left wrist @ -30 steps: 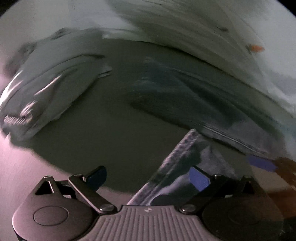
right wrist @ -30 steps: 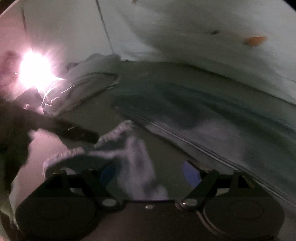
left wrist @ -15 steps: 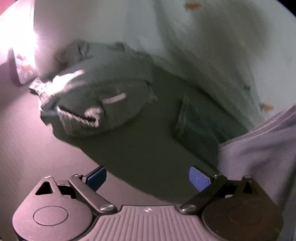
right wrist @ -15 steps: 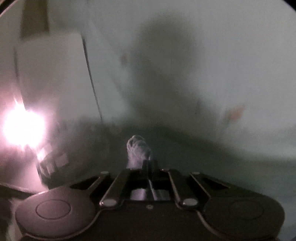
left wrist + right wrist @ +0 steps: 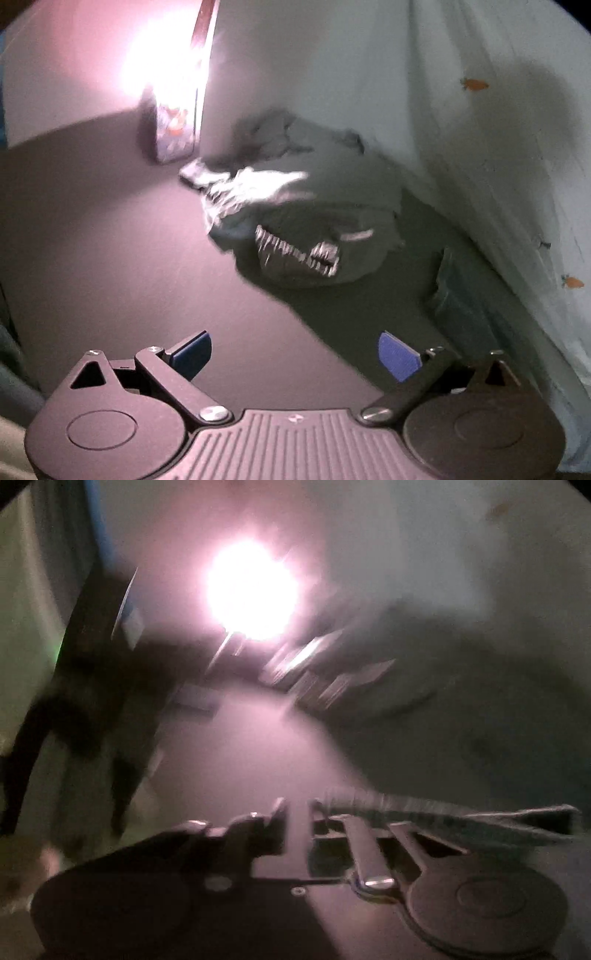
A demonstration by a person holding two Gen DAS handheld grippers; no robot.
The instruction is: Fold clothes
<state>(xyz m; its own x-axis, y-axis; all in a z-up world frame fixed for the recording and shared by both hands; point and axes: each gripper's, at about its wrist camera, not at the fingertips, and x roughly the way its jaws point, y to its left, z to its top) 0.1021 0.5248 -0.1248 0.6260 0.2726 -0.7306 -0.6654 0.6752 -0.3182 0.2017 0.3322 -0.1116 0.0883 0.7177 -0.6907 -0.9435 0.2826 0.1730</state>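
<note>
No legible text, labels or numbers; print on clothes pile [image 5: 306, 229] blurred, unreadable.

Both wrist views low over table [image 5: 110, 258], sharing clothes pile [image 5: 314, 221], lamp glare [image 5: 251, 590]

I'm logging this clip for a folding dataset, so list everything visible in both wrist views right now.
Crumpled grey garment pile: one, grey with pale striped trim, mid surface by the sheet.
Dark folded cloth: one, dark teal, right of the pile, against the sheet.
Pale sheet with orange carrot prints: one, pale green, hanging on the right.
Patterned upright box: one, purplish, behind the pile; details blurred.
Bright lamp glare: one, white-pink, far end.
Dark matte table surface: one, grey-purple.
Grey ribbed cloth edge: one, beside the right gripper's fingers; grip unclear.
Left gripper: blue pads, open, empty.
Right gripper: black, jaws nearly closed, blurred.
</note>
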